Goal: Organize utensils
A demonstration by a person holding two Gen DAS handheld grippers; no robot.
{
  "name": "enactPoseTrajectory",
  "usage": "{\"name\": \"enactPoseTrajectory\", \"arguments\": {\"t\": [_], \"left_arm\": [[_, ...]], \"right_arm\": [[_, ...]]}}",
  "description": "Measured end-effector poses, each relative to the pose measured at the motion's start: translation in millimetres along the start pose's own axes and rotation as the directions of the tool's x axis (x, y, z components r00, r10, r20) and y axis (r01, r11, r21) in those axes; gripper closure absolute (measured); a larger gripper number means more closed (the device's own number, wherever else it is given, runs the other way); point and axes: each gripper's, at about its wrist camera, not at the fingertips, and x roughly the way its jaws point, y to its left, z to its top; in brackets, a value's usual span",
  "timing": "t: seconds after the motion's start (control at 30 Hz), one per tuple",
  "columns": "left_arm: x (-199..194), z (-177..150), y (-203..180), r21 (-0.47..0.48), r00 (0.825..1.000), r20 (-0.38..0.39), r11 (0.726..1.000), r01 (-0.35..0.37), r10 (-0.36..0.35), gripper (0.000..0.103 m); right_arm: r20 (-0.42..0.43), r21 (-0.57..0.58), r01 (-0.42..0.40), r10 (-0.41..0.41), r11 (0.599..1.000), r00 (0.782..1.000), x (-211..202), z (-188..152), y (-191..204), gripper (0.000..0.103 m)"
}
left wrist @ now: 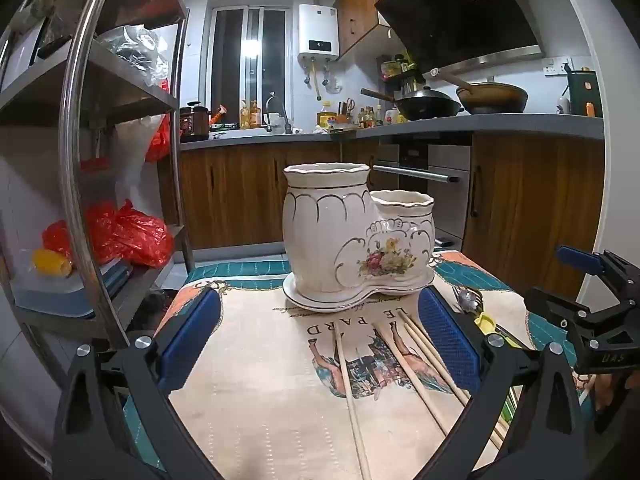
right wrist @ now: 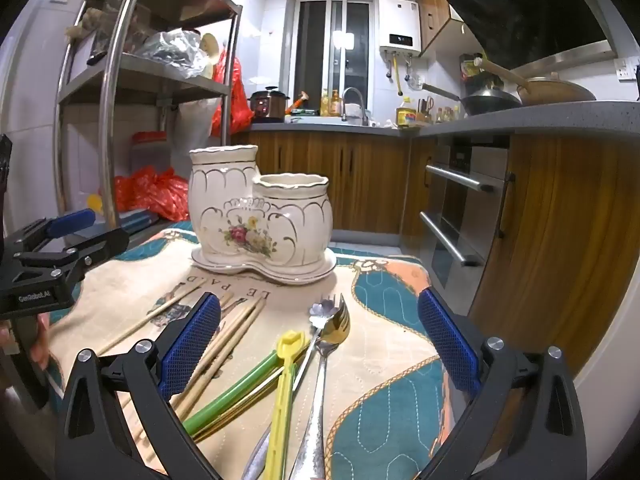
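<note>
A white ceramic double-cup utensil holder [left wrist: 352, 236] with a flower print stands on a saucer on the patterned cloth; it also shows in the right wrist view [right wrist: 260, 220]. Several wooden chopsticks [left wrist: 400, 364] lie on the cloth below my open left gripper [left wrist: 320, 344]. In the right wrist view chopsticks [right wrist: 224, 340], a green stick [right wrist: 236, 388], a yellow utensil [right wrist: 284, 384], a metal fork [right wrist: 324, 360] and a flower-tipped spoon [right wrist: 318, 314] lie below my open, empty right gripper [right wrist: 320, 344]. The holder's cups look empty.
A metal shelf rack [left wrist: 92, 152] with red bags stands at the left of the table. Wooden cabinets and an oven [right wrist: 464, 216] are close on the right. The counter behind holds woks [left wrist: 428, 106] and bottles.
</note>
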Motion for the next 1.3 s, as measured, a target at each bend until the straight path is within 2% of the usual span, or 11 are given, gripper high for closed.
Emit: {"name": "enactPoseTrajectory", "arguments": {"t": [0.2, 0.23, 0.7, 1.3], "left_arm": [[2.3, 0.9, -3.7, 0.027, 1.000, 0.007, 1.000, -0.006, 0.006, 0.005], [-0.6, -7.3, -2.3, 0.015, 1.000, 0.020, 1.000, -0.005, 0.005, 0.005], [-5.6, 3.5, -1.4, 0.008, 1.000, 0.017, 1.000, -0.010, 0.010, 0.005], [-2.3, 0.7, 0.8, 0.006, 1.000, 0.013, 1.000, -0.007, 0.007, 0.005]], "right_arm": [[0.004, 0.003, -0.002, 0.002, 1.000, 1.000, 0.1, -0.2, -0.1, 0.005], [0.004, 0.003, -0.002, 0.002, 1.000, 1.000, 0.0, -0.2, -0.2, 0.005], [0.000, 0.003, -0.001, 0.001, 1.000, 1.000, 0.4, -0.3, -0.3, 0.005], [-0.002, 0.004, -0.002, 0.002, 1.000, 1.000, 1.2, -0.9, 0.4, 0.005]]}}
